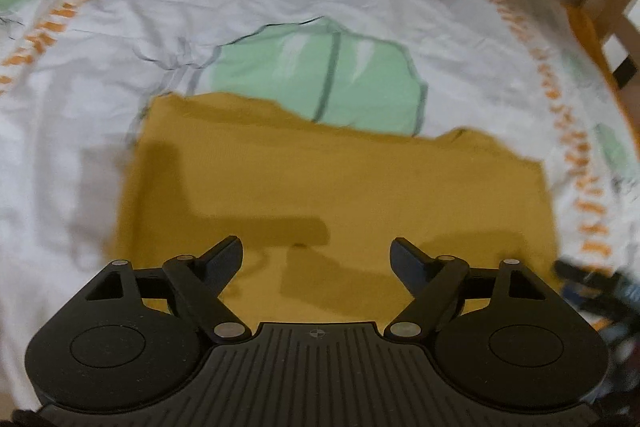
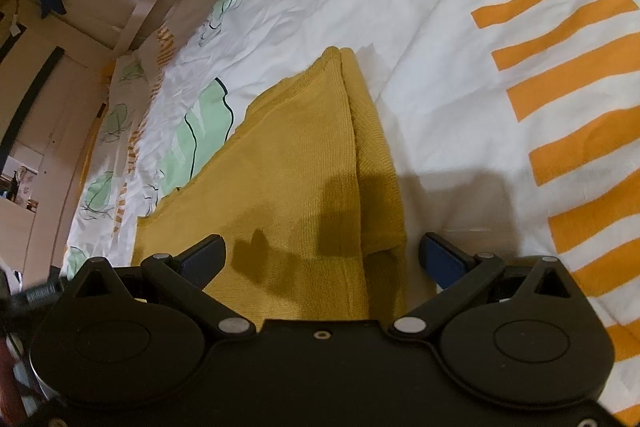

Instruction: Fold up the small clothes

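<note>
Plainly, the mustard garment [image 1: 332,187] lies folded mid-bed on the printed sheet [image 1: 100,67], long axis across both hand-held grippers; left hand-held gripper [image 1: 316,259] and right hand-held gripper [image 2: 322,255] hover above it, jaws apart, empty, the right straddling its layered edge.

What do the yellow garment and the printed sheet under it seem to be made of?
Yellow garment: probably a knit, perhaps cotton or acrylic; fine ribbed rows show, matte surface. Printed sheet: seemingly thin woven cotton or a blend; smooth, matte, with many small sharp creases.
</note>
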Motion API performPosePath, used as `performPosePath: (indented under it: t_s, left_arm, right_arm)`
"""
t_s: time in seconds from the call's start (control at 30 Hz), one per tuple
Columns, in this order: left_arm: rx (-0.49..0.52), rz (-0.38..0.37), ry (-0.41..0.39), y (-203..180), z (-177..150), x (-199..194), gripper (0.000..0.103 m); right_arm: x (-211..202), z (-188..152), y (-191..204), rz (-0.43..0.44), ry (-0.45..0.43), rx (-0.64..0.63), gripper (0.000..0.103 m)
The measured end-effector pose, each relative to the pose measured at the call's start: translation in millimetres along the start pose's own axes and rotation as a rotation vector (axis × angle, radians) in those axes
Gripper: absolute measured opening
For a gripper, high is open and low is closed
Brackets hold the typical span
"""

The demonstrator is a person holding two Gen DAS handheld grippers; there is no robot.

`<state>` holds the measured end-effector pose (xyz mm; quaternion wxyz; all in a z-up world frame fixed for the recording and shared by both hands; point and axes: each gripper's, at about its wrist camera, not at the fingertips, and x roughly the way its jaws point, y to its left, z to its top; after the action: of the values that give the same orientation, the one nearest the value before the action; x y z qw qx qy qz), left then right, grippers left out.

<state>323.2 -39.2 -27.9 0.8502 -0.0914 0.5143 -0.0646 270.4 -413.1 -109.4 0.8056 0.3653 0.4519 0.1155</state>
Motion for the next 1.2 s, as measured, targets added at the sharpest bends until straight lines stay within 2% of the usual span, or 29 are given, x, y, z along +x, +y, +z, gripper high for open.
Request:
performPosePath:
  t_s: [0.1, 0.33, 0.47, 0.53, 0.67, 0.83, 1.2]
  left_arm:
    - [-0.029, -0.024, -0.004, -13, 10, 11, 0.08]
    - [-0.026, 0.003, 0.003, -36, 19, 43, 0.079]
    - [-0.006, 0.049, 0.03, -42, 17, 58, 0.076]
    - [-0.019, 0.062, 0.056, -40, 15, 68, 0.07]
    - [-0.017, 0.104, 0.067, -36, 14, 84, 0.071]
    - [0.036, 0.145, 0.057, -46, 13, 85, 0.071]
    - [0.085, 0.115, 0.093, -43, -25, 55, 0.071]
  right_arm:
    - [-1, 2, -4, 0.021, 0.005, 0.021, 0.103]
    - [-1, 6, -10, 0.057, 0.015, 0.061, 0.103]
    - [-1, 8, -15, 0.081, 0.02, 0.085, 0.103]
    - [-1, 10, -19, 0.099, 0.022, 0.102, 0.103]
    - [-1, 12, -25, 0.126, 0.025, 0.137, 0.103]
    - [0, 14, -25, 0.129, 0.027, 0.142, 0.103]
    - [1, 15, -28, 0.15, 0.027, 0.154, 0.103]
